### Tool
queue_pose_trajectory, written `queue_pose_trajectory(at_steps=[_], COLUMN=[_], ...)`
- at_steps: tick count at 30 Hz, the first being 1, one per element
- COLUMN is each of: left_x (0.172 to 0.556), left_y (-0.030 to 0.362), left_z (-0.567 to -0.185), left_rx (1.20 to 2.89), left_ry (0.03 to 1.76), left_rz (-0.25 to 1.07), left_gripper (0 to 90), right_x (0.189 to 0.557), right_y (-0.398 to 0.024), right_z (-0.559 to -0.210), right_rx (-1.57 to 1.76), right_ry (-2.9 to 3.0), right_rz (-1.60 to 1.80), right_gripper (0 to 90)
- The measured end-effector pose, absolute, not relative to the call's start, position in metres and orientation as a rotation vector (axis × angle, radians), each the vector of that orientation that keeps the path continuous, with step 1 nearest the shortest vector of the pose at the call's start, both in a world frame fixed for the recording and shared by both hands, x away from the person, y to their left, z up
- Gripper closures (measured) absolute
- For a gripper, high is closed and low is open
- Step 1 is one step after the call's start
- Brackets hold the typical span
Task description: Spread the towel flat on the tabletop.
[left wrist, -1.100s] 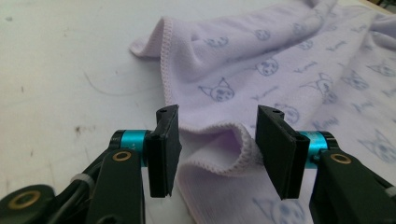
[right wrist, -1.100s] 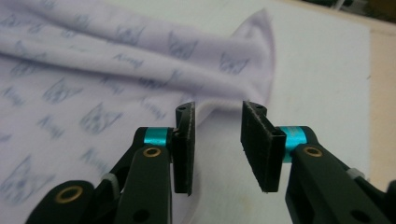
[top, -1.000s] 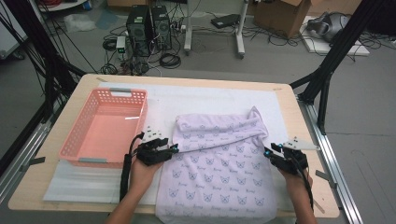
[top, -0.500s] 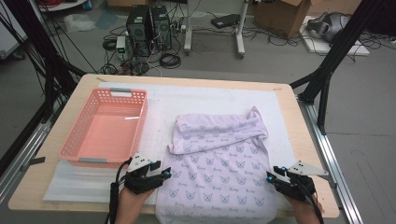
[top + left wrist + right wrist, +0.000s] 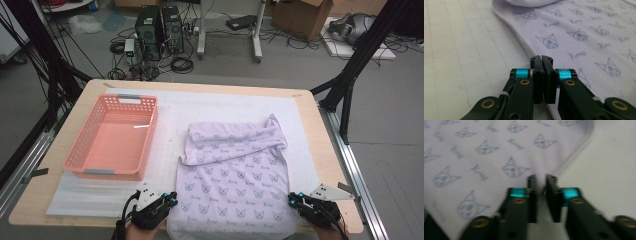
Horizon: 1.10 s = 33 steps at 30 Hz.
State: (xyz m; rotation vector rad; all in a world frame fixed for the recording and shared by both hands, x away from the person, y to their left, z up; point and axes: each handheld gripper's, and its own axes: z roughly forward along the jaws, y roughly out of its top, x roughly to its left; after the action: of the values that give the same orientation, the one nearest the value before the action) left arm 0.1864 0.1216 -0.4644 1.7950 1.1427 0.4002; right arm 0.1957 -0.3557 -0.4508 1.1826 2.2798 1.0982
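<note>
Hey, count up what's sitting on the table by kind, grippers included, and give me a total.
Pink plastic basket: 1
Lilac cat-print cloth: 1
White foam mat: 1
Handheld grippers: 2, left gripper and right gripper, one at each near corner of the cloth
Total: 5

Left gripper (image 5: pixel 169 199) fingers (image 5: pixel 536 65) pinched together

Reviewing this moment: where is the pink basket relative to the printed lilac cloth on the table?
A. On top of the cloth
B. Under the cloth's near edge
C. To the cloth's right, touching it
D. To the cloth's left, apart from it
D: in the high view the pink basket stands empty on the white mat left of the lilac cloth, with a strip of bare mat between them.
</note>
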Motion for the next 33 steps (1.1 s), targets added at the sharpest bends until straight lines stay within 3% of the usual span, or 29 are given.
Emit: queue_pose_trajectory(at_steps=[14,17,20,24,26,27,28,33], left_x=[0.146,0.159,0.174,0.180,0.177,0.177,0.177,0.157], left_y=[0.134,0.134,0.130,0.120,0.116,0.117,0.119,0.126], left_z=[-0.462,-0.458,-0.458,-0.466,-0.467,-0.467,-0.467,-0.464], left_rx=[1.777,1.716,1.704,1.760,1.812,1.824,1.808,1.823], left_ry=[1.143,1.149,1.158,1.108,1.057,1.044,1.064,1.085], left_rz=[0.369,0.401,0.351,0.328,0.381,0.397,0.361,0.333], left_gripper=[86.9,72.1,57.7,54.9,68.5,80.4,86.6,87.9], right_x=[0.170,0.174,0.179,0.185,0.185,0.185,0.185,0.179], right_y=[-0.372,-0.371,-0.365,-0.360,-0.362,-0.362,-0.362,-0.368], right_z=[-0.445,-0.445,-0.446,-0.451,-0.451,-0.451,-0.452,-0.449], right_rx=[1.245,1.265,1.271,1.270,1.279,1.275,1.270,1.255], right_ry=[2.322,2.262,2.225,2.221,2.218,2.236,2.238,2.274], right_rz=[1.122,1.162,1.136,1.084,1.090,1.113,1.116,1.117], right_gripper=[85.4,68.6,64.4,68.3,81.7,87.0,87.4,88.5])
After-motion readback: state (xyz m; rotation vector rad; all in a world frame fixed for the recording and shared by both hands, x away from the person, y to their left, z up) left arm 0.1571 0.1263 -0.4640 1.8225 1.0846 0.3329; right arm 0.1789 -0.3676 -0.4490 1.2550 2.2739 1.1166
